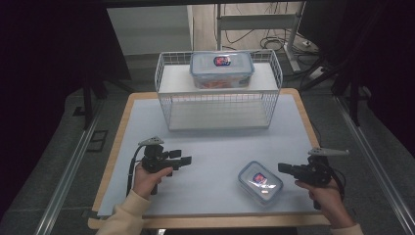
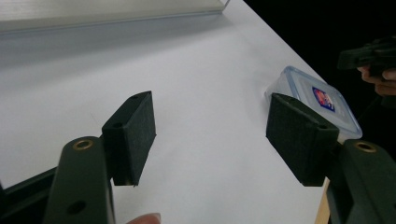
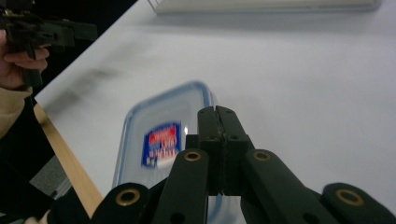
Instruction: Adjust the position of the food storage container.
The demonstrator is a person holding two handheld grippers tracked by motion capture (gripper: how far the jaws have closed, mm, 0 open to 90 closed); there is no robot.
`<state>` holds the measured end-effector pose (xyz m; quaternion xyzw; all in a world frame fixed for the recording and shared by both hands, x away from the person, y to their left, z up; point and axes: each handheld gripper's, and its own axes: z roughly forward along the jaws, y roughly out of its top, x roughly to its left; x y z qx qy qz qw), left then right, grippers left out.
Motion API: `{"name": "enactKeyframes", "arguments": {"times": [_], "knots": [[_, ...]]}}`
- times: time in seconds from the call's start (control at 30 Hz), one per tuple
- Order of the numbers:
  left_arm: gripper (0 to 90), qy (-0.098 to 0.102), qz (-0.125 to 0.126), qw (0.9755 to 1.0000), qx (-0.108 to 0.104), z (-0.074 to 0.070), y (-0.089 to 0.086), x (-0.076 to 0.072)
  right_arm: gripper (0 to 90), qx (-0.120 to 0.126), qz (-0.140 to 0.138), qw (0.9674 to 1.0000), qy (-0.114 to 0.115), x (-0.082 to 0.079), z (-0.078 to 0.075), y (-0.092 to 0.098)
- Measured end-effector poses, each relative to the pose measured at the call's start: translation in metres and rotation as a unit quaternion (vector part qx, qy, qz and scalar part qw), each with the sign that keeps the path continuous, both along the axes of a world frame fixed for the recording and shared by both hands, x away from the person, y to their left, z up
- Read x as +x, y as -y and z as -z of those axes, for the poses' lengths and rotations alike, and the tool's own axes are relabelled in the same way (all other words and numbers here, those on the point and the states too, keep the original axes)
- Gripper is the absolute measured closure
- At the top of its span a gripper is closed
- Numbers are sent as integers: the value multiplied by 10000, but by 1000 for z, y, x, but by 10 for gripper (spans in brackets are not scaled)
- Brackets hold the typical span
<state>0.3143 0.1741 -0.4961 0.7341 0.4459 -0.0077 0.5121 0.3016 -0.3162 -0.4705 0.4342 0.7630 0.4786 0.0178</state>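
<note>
I see my right gripper (image 3: 216,112) jaws pressed together, empty | food box (image 3: 161,140) flat on the tabletop (image 1: 210,147) just ahead of and under those jaws | my left gripper (image 2: 210,135) jaws spread wide, empty, box off beyond them

The lid sticker (image 3: 161,143) on the container (image 1: 260,182) is too blurred to read.

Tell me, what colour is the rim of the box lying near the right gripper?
Blue, on the clear box; right gripper view shows it best.
</note>
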Motion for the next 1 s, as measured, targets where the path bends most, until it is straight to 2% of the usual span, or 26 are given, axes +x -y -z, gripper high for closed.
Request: {"name": "enactKeyframes", "arguments": {"times": [0.1,0.13,0.2,0.37,0.47,0.67,0.83,0.87,0.9,1.0], "knots": [[330,-41,-11,10000,27,3,0,-1,895,-73,50,9999,-53,-12,5,8],[330,-51,-20,10000,40,4,-1,-1,895,-159,80,9998,-115,-21,10,14],[330,-59,-9,10000,60,5,0,0,895,-206,84,9996,-155,-26,14,16],[330,-112,1,9999,113,8,1,0,895,-592,-1,9976,-357,-47,29,20],[329,-112,-1,9998,142,9,2,0,895,-777,-129,9955,-521,-54,36,16],[329,-117,-6,9998,139,9,2,0,895,-879,-450,9931,-632,-56,41,-1],[328,-125,-20,9998,134,10,1,1,895,-877,-446,9933,-606,-51,41,-8],[328,-125,-23,9998,146,10,1,1,895,-858,-423,9936,-596,-50,41,-9],[328,-126,-17,9998,167,10,0,1,895,-731,-386,9946,-628,-47,41,-10],[323,-138,-65,9998,148,10,-1,1,895,-715,-392,9945,-657,-44,43,-13]]}}
